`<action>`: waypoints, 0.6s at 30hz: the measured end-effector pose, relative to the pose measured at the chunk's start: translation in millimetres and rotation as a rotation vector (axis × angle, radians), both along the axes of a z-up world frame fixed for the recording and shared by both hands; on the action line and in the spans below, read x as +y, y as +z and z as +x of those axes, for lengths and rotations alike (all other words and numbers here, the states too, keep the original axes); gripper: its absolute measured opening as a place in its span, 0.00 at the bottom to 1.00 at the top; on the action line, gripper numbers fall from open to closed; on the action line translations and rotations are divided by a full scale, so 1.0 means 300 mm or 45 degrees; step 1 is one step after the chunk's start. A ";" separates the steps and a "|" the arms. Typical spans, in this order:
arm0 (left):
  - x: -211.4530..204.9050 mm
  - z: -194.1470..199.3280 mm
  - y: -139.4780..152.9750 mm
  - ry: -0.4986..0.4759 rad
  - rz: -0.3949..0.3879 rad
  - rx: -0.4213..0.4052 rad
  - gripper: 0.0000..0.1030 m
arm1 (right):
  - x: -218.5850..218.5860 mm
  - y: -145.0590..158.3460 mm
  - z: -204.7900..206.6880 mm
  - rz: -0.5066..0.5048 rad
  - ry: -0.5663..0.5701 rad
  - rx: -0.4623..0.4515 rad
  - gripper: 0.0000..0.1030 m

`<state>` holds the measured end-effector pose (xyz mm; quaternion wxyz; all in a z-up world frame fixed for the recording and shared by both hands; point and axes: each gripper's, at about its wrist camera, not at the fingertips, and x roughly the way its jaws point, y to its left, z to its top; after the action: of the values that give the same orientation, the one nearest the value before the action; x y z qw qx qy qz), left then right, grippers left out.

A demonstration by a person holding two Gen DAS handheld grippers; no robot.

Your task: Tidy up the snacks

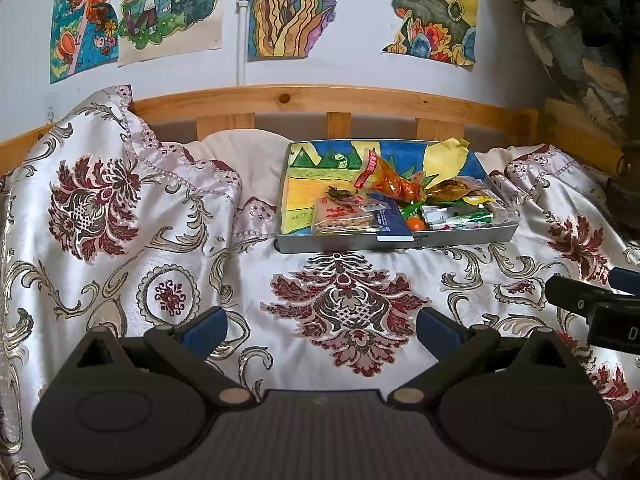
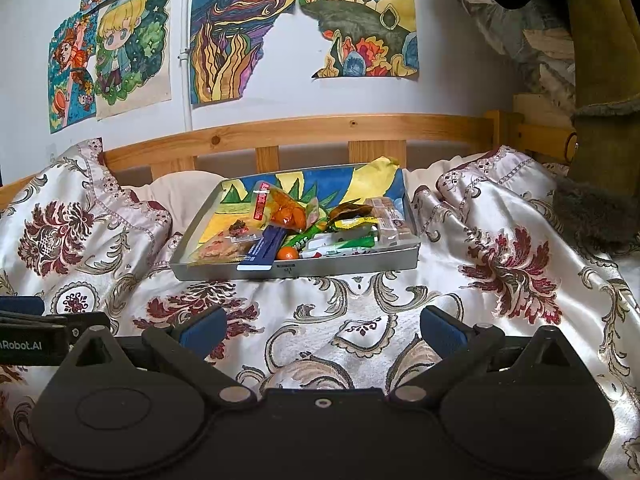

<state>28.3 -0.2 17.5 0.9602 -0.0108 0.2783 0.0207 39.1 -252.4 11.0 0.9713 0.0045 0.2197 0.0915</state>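
Note:
A shallow grey tray (image 1: pixel 460 238) (image 2: pixel 352 266) lined with a coloured drawing sits on the bed ahead of both grippers. Several snacks are piled in its front right part: an orange bag with a red label (image 1: pixel 390 184) (image 2: pixel 286 208), a clear pack of peanuts (image 1: pixel 340 220), a blue packet (image 1: pixel 390 220) (image 2: pixel 264 246), a small orange fruit (image 1: pixel 416 223) (image 2: pixel 288 254) and green-white wrappers (image 1: pixel 460 216) (image 2: pixel 340 242). My left gripper (image 1: pixel 320 328) is open and empty, well short of the tray. My right gripper (image 2: pixel 322 328) is also open and empty.
A flowered satin bedspread (image 1: pixel 344 312) (image 2: pixel 500 272) covers the bed, bunched high at the left (image 1: pixel 100 184). A wooden rail (image 1: pixel 320 100) (image 2: pixel 304 130) runs behind the tray under a wall of drawings. Grey furry fabric (image 2: pixel 592 216) lies at the right.

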 end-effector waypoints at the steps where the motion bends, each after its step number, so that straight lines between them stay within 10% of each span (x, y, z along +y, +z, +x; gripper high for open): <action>1: 0.000 -0.001 0.000 0.001 0.000 0.001 0.99 | 0.000 0.000 0.001 0.000 0.000 0.000 0.99; 18: -0.001 -0.002 0.001 0.005 0.002 0.000 0.99 | 0.001 0.002 0.004 -0.001 -0.001 0.003 0.99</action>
<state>27.7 -0.4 17.8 0.9602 -0.0106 0.2781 0.0226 40.3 -252.1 11.7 0.9711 0.0041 0.2208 0.0910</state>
